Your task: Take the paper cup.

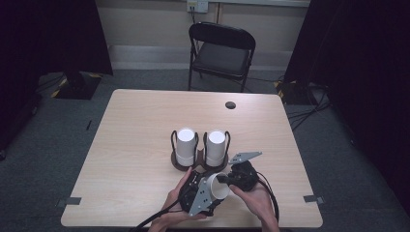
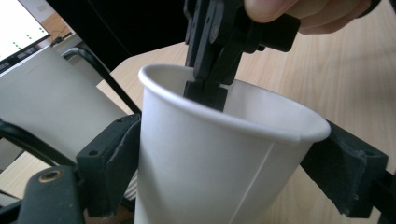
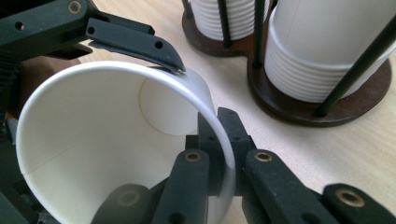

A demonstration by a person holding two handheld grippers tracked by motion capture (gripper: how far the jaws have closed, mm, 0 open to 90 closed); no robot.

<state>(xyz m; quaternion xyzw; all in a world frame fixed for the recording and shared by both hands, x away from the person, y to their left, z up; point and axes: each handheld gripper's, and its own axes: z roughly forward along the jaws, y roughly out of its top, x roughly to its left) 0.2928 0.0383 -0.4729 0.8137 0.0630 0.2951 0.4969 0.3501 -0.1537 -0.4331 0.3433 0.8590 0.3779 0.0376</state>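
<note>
A single white paper cup [image 1: 218,186] lies tilted near the table's front edge, held between both grippers. My left gripper [image 1: 212,189] has its black pads [image 2: 109,158] against the cup [image 2: 210,163] on both sides of its wall. My right gripper [image 3: 224,140] is shut on the cup's rim [image 3: 219,126], one jaw inside and one outside; in the left gripper view the right gripper [image 2: 205,93] reaches down into the cup's mouth. One finger [image 3: 135,42] of the left gripper touches the cup's outer wall in the right gripper view.
Two stacks of upturned white cups [image 1: 185,142] [image 1: 215,144] stand in dark wire holders on a round wooden base [image 3: 299,109] just beyond the grippers. A black folding chair [image 1: 222,53] stands behind the table [image 1: 140,125]. A small dark hole [image 1: 230,105] marks the far right.
</note>
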